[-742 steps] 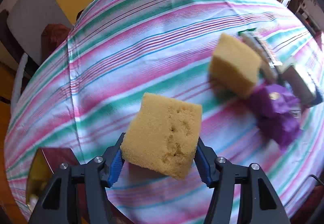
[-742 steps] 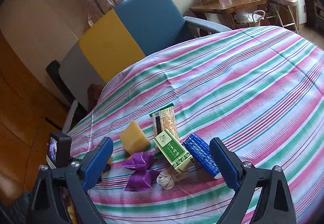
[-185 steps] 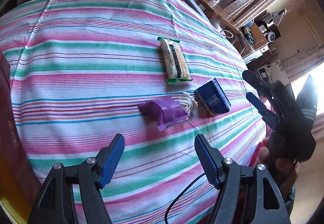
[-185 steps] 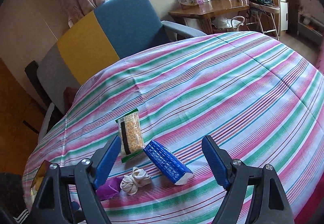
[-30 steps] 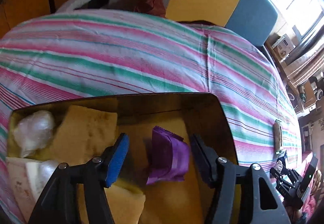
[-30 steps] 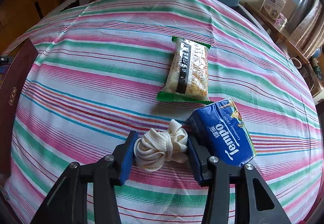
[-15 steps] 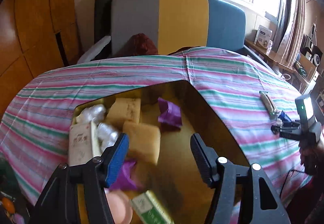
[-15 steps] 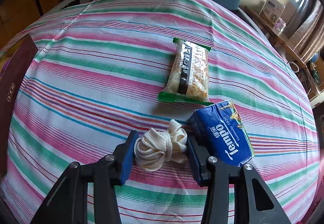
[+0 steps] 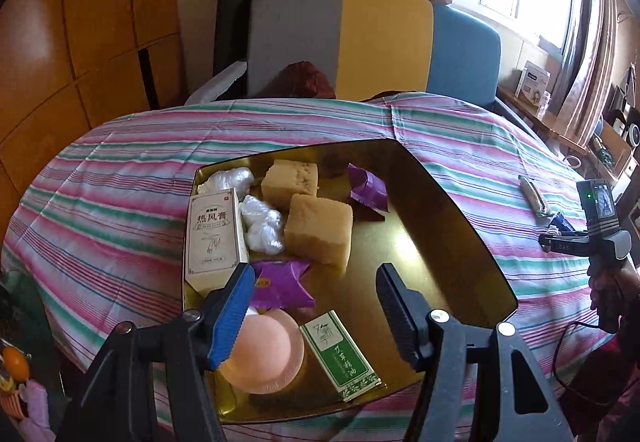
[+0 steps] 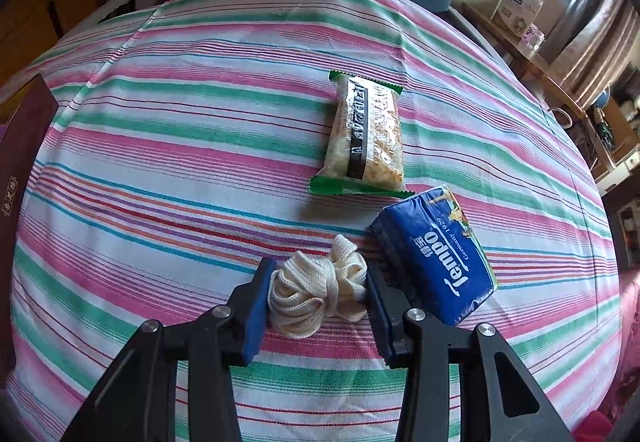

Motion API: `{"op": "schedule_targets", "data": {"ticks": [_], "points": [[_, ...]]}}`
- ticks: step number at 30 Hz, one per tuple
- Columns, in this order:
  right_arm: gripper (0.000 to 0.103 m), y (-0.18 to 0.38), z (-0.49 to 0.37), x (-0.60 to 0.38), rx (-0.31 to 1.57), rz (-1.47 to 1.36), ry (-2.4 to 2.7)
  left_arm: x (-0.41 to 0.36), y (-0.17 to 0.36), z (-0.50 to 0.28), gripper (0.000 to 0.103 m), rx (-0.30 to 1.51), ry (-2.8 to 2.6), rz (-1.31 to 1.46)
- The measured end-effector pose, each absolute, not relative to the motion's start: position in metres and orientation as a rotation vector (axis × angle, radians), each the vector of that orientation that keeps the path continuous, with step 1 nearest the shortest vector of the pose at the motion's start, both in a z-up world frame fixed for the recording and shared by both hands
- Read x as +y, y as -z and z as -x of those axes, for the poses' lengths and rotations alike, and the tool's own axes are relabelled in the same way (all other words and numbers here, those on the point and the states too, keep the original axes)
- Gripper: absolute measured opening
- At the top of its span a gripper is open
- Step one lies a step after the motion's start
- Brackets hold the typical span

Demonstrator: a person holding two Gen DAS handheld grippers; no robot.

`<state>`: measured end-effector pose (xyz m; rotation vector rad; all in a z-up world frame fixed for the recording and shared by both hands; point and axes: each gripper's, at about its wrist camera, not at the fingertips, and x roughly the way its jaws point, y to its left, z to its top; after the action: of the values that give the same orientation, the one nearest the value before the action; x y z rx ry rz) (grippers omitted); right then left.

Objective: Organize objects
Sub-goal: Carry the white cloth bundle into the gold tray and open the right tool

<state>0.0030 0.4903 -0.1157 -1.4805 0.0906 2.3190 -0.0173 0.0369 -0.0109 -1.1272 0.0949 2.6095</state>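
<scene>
Your right gripper is closing its jaws on the bundle of white cord: the blue pads are now touching both sides of it, where a second ago a little slack was showing. The cord is still lying on the striped surface in the lower middle of the right wrist view, just left of the blue tissue pack, with the snack bar in its green-edged wrapper above it. None of these three has shifted.

Your left gripper is holding its jaws about half open with nothing between them, as it did a second ago. It is now looking from higher and further back over the gold tray, so the whole tray is filling the middle of the left wrist view instead of only its far end. Inside are lying two yellow sponges, the purple wrapper dropped a second ago, a second purple wrapper, a white box, a green box and a pink disc.
</scene>
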Motion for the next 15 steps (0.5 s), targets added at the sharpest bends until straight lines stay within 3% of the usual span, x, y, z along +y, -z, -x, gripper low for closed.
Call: {"op": "schedule_targets", "data": {"ticks": [15], "points": [[0.044,0.082,-0.001,0.467,0.313,1.421,-2.362,-0.012,0.024,0.018,0.064,-0.084,-2.642,1.224]]}}
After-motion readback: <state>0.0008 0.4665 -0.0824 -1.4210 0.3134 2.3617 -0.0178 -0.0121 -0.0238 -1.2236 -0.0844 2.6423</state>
